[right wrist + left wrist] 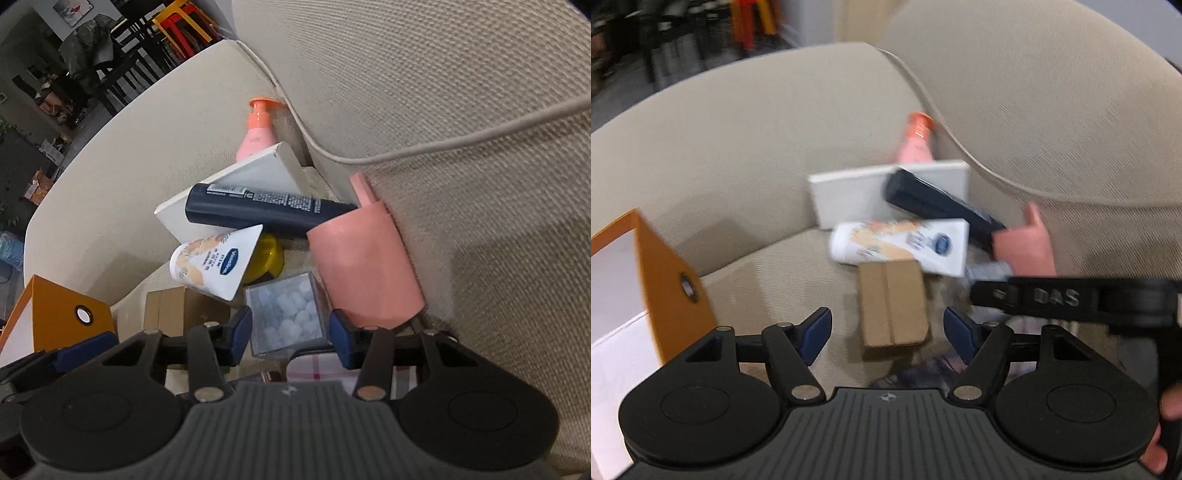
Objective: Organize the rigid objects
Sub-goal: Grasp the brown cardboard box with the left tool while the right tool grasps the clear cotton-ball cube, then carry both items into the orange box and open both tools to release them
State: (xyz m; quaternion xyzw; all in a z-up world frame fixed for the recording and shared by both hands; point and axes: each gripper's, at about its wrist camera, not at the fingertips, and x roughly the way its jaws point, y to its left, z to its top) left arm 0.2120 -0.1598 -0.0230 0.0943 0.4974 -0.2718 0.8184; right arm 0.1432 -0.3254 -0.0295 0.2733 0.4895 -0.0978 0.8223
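We see the right gripper (290,330) clamped on the clear box (286,319) (cotton balls inside) at the sofa's (480,110) back corner, while the left gripper (886,332) gapes empty over the cardboard box (892,302).

Even indoor light, soft shadows; left view motion-blurred (right sharper), both edges fisheye-bent.

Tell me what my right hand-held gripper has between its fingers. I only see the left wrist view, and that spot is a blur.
Observer: The right hand-held gripper straddles a clear plastic box filled with pale puffy balls. Its pads look pressed against the box's sides.
Operator: Is anything hidden under the Vaseline tube?
Observer: Yes, a yellow round object pokes out from behind it, next to the pink cup. I cannot tell what it is.
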